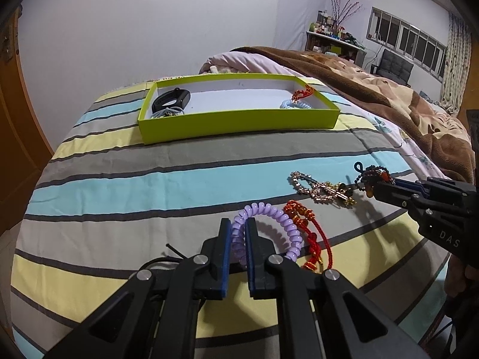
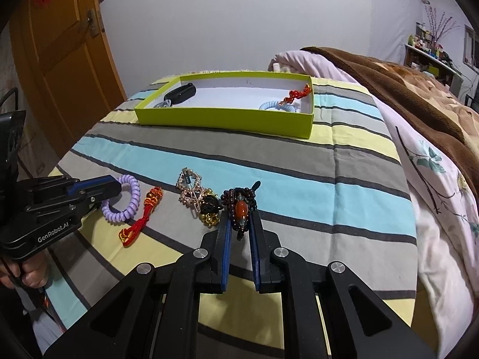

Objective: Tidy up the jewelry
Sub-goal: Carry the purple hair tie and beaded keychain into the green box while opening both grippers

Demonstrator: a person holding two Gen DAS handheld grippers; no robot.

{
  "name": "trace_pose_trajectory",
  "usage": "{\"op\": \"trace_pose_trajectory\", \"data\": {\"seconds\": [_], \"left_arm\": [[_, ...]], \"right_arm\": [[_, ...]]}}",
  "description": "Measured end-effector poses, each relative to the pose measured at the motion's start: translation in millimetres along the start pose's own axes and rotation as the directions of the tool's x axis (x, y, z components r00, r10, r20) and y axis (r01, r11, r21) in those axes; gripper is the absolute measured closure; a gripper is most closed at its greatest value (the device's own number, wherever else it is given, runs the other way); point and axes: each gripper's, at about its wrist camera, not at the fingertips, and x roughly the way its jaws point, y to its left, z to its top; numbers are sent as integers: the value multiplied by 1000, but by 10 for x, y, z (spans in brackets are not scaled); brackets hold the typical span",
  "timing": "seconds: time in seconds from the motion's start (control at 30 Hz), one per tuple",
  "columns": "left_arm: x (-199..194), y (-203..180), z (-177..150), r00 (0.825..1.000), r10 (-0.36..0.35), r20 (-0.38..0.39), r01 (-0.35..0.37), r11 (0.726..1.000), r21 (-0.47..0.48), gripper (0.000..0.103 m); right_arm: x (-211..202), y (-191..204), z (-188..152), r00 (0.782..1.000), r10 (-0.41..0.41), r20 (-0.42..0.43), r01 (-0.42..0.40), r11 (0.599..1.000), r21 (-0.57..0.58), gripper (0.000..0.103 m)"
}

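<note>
My left gripper (image 1: 238, 224) is shut on a purple coil bracelet (image 1: 281, 224) lying on the striped bed; it also shows in the right wrist view (image 2: 125, 200). My right gripper (image 2: 240, 218) is shut on a dark beaded bracelet with an orange bead (image 2: 241, 206), seen in the left wrist view (image 1: 372, 176). A red knotted cord (image 1: 311, 236) lies beside the purple coil. A rhinestone hair clip (image 1: 317, 187) and gold beads (image 2: 209, 218) lie between the grippers. A lime-green box (image 1: 239, 119) holds a black band (image 1: 172, 98), a blue coil (image 1: 296, 104) and a red charm (image 1: 302, 91).
The striped bedsheet (image 1: 179, 173) covers the near bed. A brown blanket (image 1: 374, 89) and a pink floral quilt (image 2: 434, 179) lie to the right. An orange door (image 2: 60, 59) stands at the left. A shelf with bottles (image 1: 332, 36) is far back.
</note>
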Motion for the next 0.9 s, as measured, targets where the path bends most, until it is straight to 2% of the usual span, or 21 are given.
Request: {"op": "trace_pose_trajectory", "data": {"seconds": [0.4,0.9], "left_arm": [[-269,-1,76,997,-27,75,28,1000,-9,94],[-365,16,239,993,-14,114,15,1000,-9,94]], "right_arm": [[-219,16,29,998,7,58,-8,1000,26,91],[-287,73,175,995,8,99,-10,1000,17,91]]}}
